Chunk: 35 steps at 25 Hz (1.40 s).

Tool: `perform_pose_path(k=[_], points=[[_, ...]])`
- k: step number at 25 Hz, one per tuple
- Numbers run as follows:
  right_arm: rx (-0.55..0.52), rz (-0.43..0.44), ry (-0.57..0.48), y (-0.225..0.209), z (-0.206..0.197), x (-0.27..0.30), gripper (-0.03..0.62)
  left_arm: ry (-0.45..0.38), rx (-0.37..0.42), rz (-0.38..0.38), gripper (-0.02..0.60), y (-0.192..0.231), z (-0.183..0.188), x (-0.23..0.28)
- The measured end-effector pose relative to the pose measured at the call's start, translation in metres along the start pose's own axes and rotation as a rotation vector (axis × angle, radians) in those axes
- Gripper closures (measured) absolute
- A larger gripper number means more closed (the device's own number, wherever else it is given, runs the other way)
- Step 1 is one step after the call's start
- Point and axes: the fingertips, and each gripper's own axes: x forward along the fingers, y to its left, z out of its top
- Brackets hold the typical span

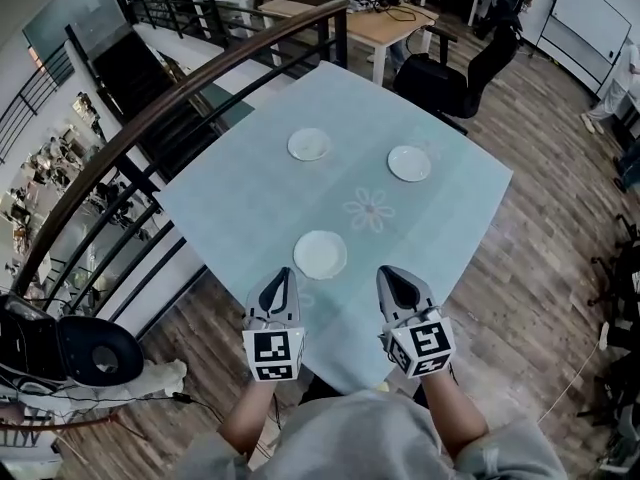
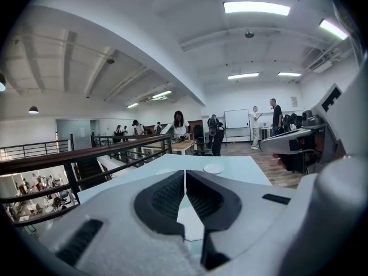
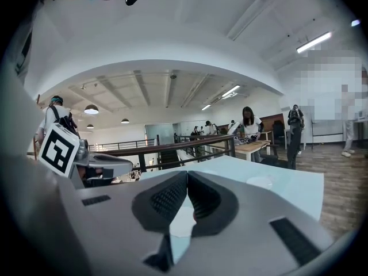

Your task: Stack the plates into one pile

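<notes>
Hovering over the near corner of the tabletop (image 1: 230, 208), my left gripper (image 1: 285, 273) and right gripper (image 1: 392, 274) both have their fingers pressed together, with nothing in them. The three plates lie apart, so no pile is made yet. The nearest plate (image 1: 320, 254) sits just ahead, between my two tips. The left far plate (image 1: 309, 144) and right far plate (image 1: 409, 163) sit nearer the far edges. I think the nearest one should come first, because it is easiest to reach.

I can read no words, numbers or brand names anywhere. The only signs are black-and-white square code markers (image 1: 273, 353) on the cubes of my left gripper (image 1: 284, 274) and right gripper (image 1: 393, 273).
</notes>
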Motion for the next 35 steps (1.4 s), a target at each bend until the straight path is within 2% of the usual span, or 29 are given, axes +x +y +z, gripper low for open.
perform_pose_path(k=[12,20,21,23,24,29,35], points=[[0.006,-0.074,0.029,-0.009,0.008,0.062,0.568,-0.012,0.081,-0.149,0.561,0.037,0.015,0.085],[0.044,-0.124,0.063,-0.025,-0.005,0.123,0.568,-0.045,0.197,-0.198,0.558,0.075,0.017,0.167],[0.049,-0.127,0.066,-0.027,-0.005,0.132,0.568,-0.038,0.203,-0.207,0.548,0.08,0.015,0.18],[0.048,-0.131,0.072,-0.033,-0.004,0.148,0.568,-0.007,0.205,-0.233,0.485,0.085,0.004,0.208],[0.045,-0.134,0.077,-0.036,-0.005,0.155,0.568,0.002,0.219,-0.246,0.479,0.086,0.0,0.221],[0.053,-0.157,0.119,-0.05,-0.018,0.178,0.568,0.031,0.369,-0.285,0.471,0.09,-0.018,0.287],[0.071,-0.183,0.174,-0.066,-0.039,0.197,0.568,0.122,0.552,-0.345,0.457,0.094,-0.058,0.367]])
